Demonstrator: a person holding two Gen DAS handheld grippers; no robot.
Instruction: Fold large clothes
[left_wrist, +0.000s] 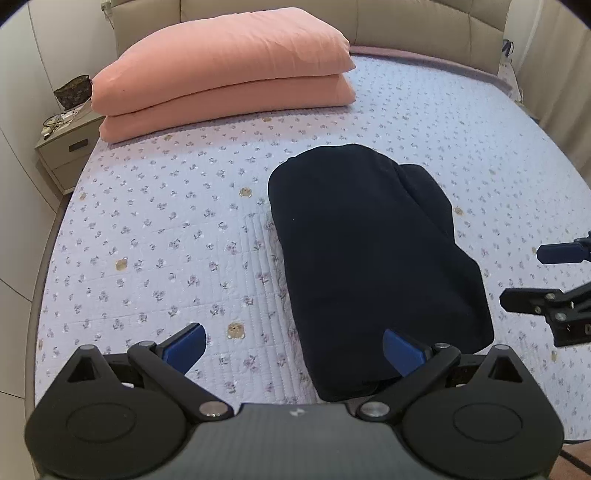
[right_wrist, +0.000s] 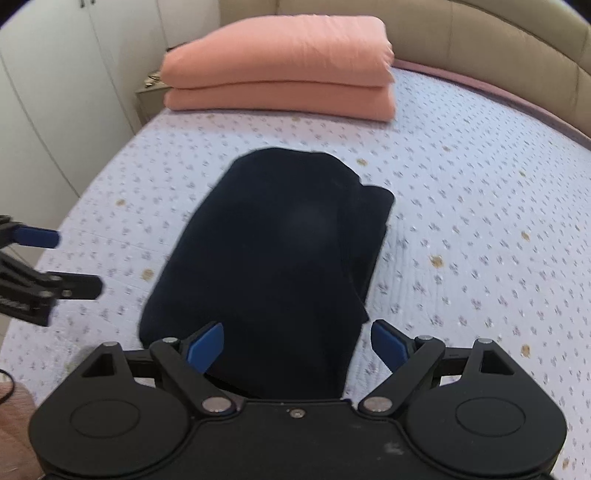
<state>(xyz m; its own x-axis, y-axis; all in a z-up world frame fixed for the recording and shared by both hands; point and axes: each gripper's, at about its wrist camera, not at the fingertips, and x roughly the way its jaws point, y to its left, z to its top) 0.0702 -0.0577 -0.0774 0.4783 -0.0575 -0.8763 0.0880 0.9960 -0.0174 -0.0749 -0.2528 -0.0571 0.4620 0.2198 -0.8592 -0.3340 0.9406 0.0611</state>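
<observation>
A dark navy garment (left_wrist: 373, 258) lies folded into a long bundle on the floral bed cover (left_wrist: 166, 221); it also shows in the right wrist view (right_wrist: 273, 258). My left gripper (left_wrist: 293, 347) is open and empty, just in front of the bundle's near end, left of its middle. My right gripper (right_wrist: 297, 343) is open and empty, hovering over the bundle's near end. The right gripper shows at the right edge of the left wrist view (left_wrist: 539, 280), and the left gripper at the left edge of the right wrist view (right_wrist: 74, 262).
A folded pink quilt (left_wrist: 225, 70) lies at the head of the bed, also in the right wrist view (right_wrist: 280, 62). A beige padded headboard (left_wrist: 406, 26) stands behind it. A bedside table (left_wrist: 66, 147) with small items stands at the left. White wardrobe doors (right_wrist: 55, 92) stand at the left.
</observation>
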